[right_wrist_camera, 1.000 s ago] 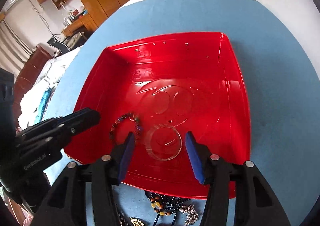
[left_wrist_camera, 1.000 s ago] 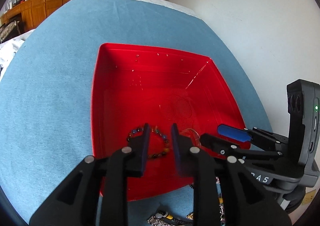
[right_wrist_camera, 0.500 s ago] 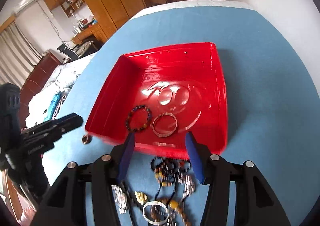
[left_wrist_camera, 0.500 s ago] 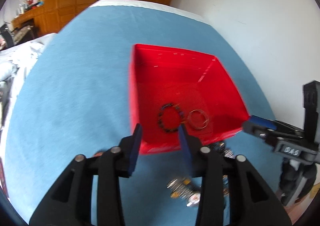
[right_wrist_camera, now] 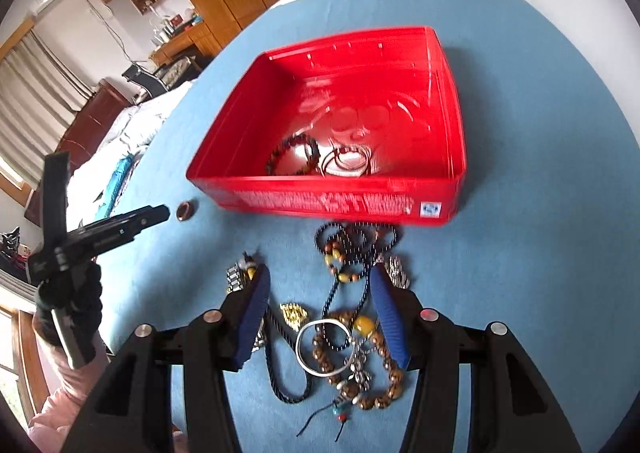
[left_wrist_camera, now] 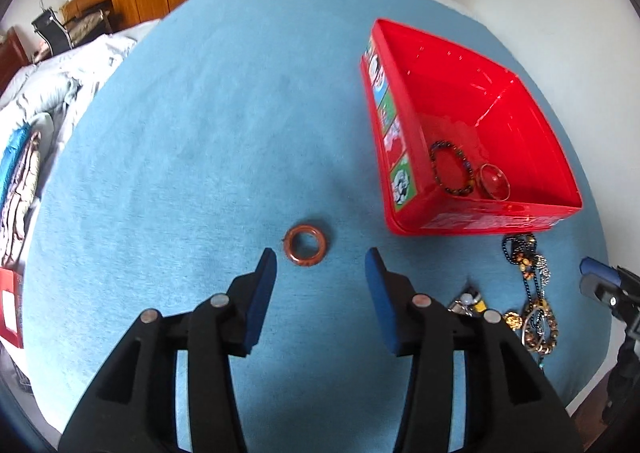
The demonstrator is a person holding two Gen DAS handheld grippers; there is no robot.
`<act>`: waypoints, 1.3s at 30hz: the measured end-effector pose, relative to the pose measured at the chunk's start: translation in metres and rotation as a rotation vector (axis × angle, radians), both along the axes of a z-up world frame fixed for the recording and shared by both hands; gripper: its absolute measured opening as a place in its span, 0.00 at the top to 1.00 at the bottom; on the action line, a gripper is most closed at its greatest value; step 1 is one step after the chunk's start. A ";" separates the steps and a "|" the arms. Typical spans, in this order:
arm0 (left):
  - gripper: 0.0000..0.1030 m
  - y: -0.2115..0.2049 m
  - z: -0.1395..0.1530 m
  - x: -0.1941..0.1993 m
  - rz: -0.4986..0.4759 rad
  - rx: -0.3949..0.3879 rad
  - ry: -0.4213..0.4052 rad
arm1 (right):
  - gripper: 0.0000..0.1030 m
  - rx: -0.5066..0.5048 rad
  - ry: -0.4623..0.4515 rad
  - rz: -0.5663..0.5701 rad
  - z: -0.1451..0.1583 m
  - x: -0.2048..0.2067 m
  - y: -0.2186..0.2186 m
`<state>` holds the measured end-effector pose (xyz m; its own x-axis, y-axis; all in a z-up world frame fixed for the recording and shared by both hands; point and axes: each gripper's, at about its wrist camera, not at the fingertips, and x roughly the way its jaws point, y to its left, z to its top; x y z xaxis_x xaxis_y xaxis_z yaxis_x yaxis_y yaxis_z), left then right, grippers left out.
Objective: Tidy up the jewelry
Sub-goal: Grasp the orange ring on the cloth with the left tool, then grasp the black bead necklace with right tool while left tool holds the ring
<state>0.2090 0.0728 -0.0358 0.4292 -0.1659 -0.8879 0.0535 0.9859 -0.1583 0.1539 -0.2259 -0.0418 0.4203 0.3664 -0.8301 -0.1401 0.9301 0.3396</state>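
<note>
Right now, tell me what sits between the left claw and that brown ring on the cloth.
Nothing visible. The left claw is open, with only bare blue cloth before the brown ring. The red box lies off to the right.

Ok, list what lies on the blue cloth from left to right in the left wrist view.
Brown ring → red box, holding the beaded bracelet then the clear bangle → tangled pile of necklaces and beads → tip of the right gripper at the edge.

The red box (right_wrist_camera: 448, 141) is shiny, smooth plastic. The blue cloth (left_wrist_camera: 200, 133) under it looks soft and matt. The silver bangle (right_wrist_camera: 326, 347) is shiny metal.
</note>
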 end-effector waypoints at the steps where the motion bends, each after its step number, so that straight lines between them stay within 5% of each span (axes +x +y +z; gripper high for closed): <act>1: 0.56 -0.001 -0.004 0.003 -0.004 -0.005 0.010 | 0.49 -0.003 0.005 -0.004 -0.001 0.000 -0.001; 13: 0.56 -0.002 -0.025 0.025 0.013 0.006 0.070 | 0.50 0.004 0.063 -0.036 -0.021 0.007 -0.014; 20: 0.72 -0.005 -0.033 0.027 0.016 0.014 0.080 | 0.50 0.003 0.073 -0.065 -0.024 0.014 -0.023; 26: 0.72 -0.008 -0.035 0.030 0.025 0.010 0.077 | 0.51 0.006 0.088 -0.076 -0.029 0.017 -0.026; 39: 0.72 -0.027 -0.005 -0.002 -0.035 -0.034 0.001 | 0.61 0.036 0.108 -0.022 -0.028 0.024 -0.012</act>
